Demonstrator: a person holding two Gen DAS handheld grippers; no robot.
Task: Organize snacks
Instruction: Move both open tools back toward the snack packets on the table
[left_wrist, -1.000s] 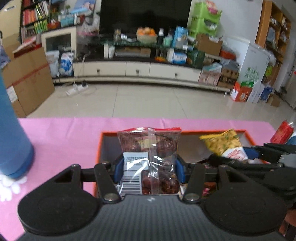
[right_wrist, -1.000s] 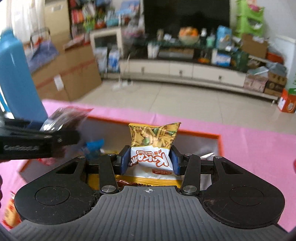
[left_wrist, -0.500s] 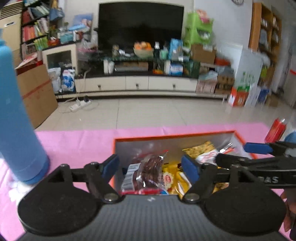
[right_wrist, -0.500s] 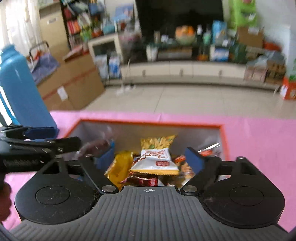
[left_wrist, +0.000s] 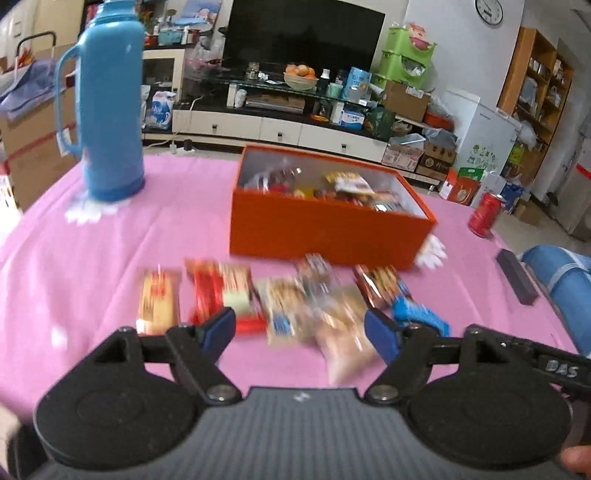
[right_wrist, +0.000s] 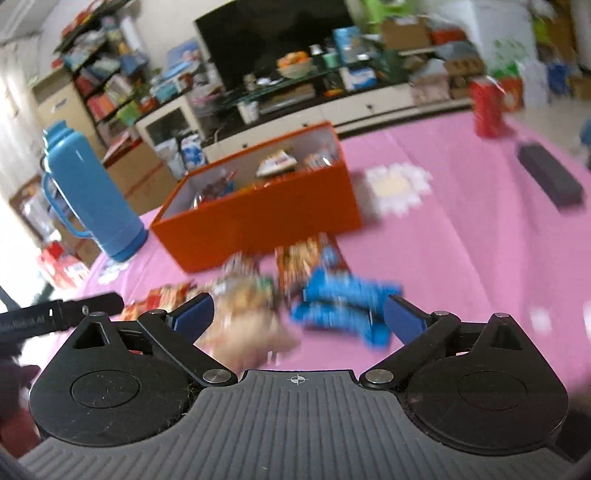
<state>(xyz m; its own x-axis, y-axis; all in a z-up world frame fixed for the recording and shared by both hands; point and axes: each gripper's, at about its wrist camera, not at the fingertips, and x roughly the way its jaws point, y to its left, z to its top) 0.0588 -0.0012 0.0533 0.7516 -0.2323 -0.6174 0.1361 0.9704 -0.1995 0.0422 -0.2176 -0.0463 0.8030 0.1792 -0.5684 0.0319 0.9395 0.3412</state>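
An orange box (left_wrist: 325, 229) (right_wrist: 258, 214) with several snack packets inside stands on the pink cloth. In front of it lie several loose packets, blurred by motion: a yellow-red one (left_wrist: 159, 299), a red one (left_wrist: 218, 291), a tan one (right_wrist: 247, 314) and a blue one (left_wrist: 417, 314) (right_wrist: 343, 302). My left gripper (left_wrist: 301, 328) hangs open above this row with nothing in its jaws. My right gripper (right_wrist: 298, 314) is beside it on the right, its jaws opening wide and holding nothing, over the tan and blue packets.
A tall blue thermos (left_wrist: 110, 103) (right_wrist: 88, 195) stands left of the box. A red can (left_wrist: 485, 214) (right_wrist: 487, 107) and a black bar (left_wrist: 517, 277) (right_wrist: 550, 177) lie to the right, with a blue roll (left_wrist: 565, 280) at the edge.
Both grippers opened and let their packets drop into the orange box. They then drew back quickly from the box to the loose packets in front of it.
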